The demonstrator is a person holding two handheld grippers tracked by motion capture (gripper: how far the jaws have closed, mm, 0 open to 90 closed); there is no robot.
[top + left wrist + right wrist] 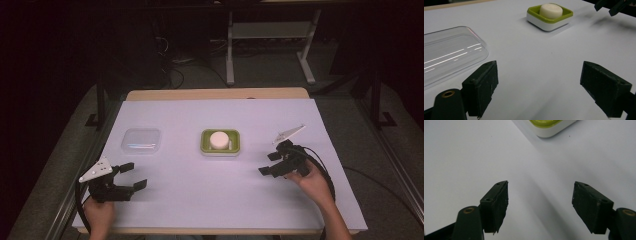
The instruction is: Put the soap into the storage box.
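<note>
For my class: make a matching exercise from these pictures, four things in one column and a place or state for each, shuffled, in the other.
Things:
1. soap
2. clear lid
3. left gripper
4. dish

Descriptions:
A. green rim, mid-table
B. jaws open, nothing between them
C. lies flat, left of the dish
D. white and round, in the dish

Pairs: 1-D, 2-C, 3-B, 4-A

A white round soap (219,139) sits in a lime-green dish (205,145) with a white base, on a plain pale lilac-white sheet (200,195) covering a light wooden worktop (215,94). A clear, colourless lid (142,140) catches thin white streaks of light. The left gripper (133,175) and right gripper (268,163) are matte black, each topped by a pale grey plate, with small brass-coloured rings near their black fingers (482,85).
</note>
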